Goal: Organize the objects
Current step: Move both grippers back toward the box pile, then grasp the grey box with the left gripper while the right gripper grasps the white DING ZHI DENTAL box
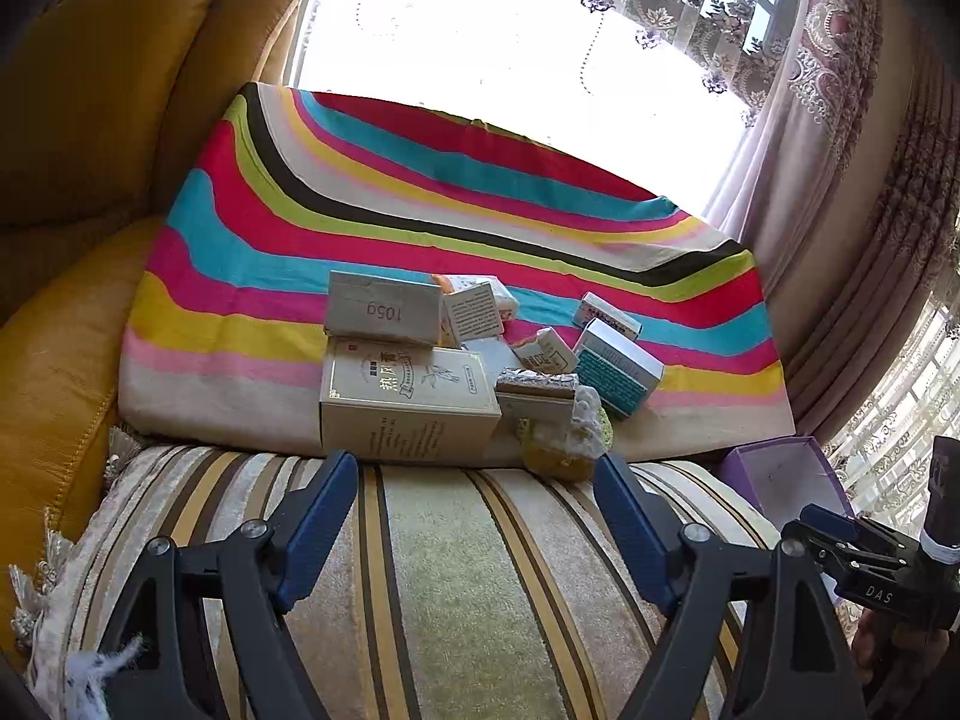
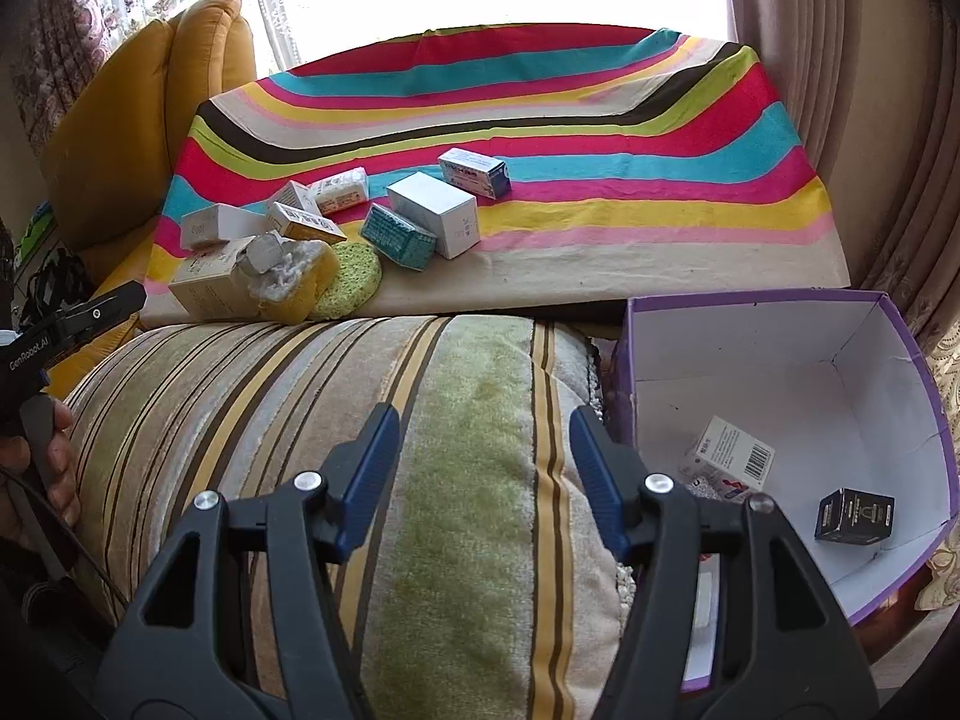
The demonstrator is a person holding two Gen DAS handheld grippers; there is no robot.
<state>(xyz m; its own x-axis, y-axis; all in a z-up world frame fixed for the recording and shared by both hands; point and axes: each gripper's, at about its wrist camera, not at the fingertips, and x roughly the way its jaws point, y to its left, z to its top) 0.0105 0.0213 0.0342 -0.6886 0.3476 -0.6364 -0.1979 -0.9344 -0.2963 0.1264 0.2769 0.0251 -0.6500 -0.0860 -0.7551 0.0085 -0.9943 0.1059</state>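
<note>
Several small cardboard boxes lie in a pile on a rainbow-striped cloth (image 1: 420, 204), among them a large beige box (image 1: 408, 402), a box marked 1059 (image 1: 384, 313) and a teal box (image 1: 615, 369). Yellow and green sponges (image 2: 336, 276) lie at the pile's front. My left gripper (image 1: 477, 480) is open and empty, hovering over a striped cushion (image 1: 456, 570) just short of the pile. My right gripper (image 2: 483, 438) is open and empty over the same cushion. A purple box with a white inside (image 2: 840, 324) stands to its right, holding a white box (image 2: 726, 456) and a black box (image 2: 855, 516).
A mustard leather sofa (image 1: 102, 120) rises at the left. Patterned curtains (image 1: 852, 150) and a bright window stand behind the cloth. The right gripper shows at the right edge of the left wrist view (image 1: 852, 558); the left one shows at the left edge of the right wrist view (image 2: 78, 318).
</note>
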